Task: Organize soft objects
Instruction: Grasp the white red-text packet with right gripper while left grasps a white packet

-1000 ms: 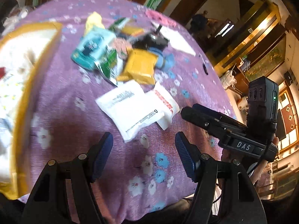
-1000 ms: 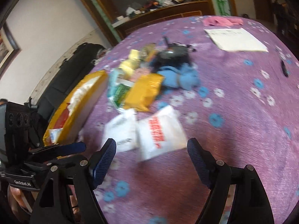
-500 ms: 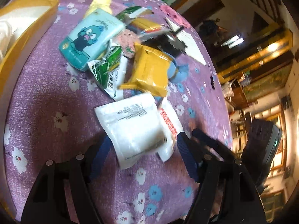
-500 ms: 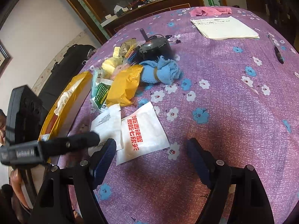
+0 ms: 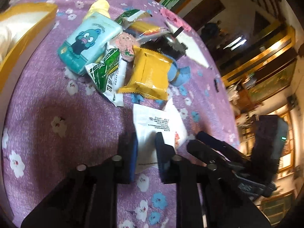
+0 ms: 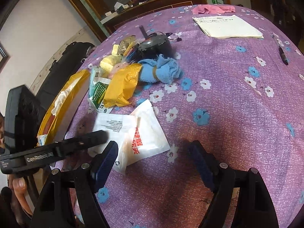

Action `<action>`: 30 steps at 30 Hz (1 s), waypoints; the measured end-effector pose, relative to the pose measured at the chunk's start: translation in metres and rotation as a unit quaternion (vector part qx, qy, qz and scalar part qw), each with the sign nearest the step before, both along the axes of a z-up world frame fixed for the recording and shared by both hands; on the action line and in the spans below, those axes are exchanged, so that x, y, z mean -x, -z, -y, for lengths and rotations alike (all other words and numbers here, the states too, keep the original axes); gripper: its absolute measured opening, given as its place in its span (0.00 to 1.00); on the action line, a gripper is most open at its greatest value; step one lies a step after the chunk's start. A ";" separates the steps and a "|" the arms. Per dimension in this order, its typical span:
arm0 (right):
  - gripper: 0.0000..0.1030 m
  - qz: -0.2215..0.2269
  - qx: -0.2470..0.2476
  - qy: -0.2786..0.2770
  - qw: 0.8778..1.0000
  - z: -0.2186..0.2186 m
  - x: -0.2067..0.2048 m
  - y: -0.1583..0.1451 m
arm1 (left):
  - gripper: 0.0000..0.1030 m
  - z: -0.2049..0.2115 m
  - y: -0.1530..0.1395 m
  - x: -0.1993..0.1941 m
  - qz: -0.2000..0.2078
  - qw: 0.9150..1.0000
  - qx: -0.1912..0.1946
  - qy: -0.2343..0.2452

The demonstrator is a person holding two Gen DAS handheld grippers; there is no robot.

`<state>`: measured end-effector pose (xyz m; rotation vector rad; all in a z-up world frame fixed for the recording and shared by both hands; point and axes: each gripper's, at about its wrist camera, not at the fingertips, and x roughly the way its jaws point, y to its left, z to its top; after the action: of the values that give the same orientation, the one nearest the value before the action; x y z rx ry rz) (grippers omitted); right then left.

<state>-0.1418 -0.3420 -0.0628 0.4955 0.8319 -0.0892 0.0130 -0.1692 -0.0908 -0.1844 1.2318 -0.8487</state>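
Packets (image 5: 152, 127), two white, overlapping

Glossy plastic yellow packet (image 5: 150, 74); fuzzy blue towel (image 6: 161, 69); matt cloth tablecloth (image 6: 237, 98).

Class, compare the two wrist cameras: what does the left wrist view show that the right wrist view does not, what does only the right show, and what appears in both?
Only the left wrist view shows the teal cartoon tissue pack face-on, and the left gripper closed on the white packet.

Only the right wrist view shows the white paper stack, the pen and the open right gripper.

Both show the yellow snack bag, blue towel and purple floral tablecloth.
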 end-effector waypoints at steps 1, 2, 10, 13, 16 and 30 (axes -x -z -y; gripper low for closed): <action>0.76 0.000 0.002 0.000 1.000 0.000 0.000 -0.001 | 0.11 -0.003 -0.001 0.002 0.000 1.000 0.005 -0.001; 0.76 0.001 0.005 0.001 1.000 0.001 0.000 -0.001 | 0.10 -0.007 -0.003 0.003 0.000 1.000 0.010 -0.001; 0.76 -0.002 0.017 -0.009 1.000 -0.008 -0.010 -0.004 | 0.06 -0.062 -0.029 0.007 0.008 0.997 0.054 -0.051; 0.78 -0.010 0.029 -0.024 0.999 -0.019 -0.023 -0.003 | 0.06 -0.076 -0.029 0.007 0.005 0.997 0.052 -0.060; 0.82 -0.023 0.039 -0.042 0.998 -0.029 -0.039 -0.002 | 0.06 -0.075 -0.020 0.004 -0.005 0.997 0.052 -0.065; 0.50 -0.069 0.136 -0.042 0.987 -0.061 -0.048 -0.006 | 0.06 -0.103 -0.022 0.011 -0.026 0.994 0.089 -0.065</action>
<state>-0.0941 -0.2809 -0.0572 0.1976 0.9597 -0.1578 0.0016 -0.0665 -0.0688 -0.4286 1.1781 -0.8442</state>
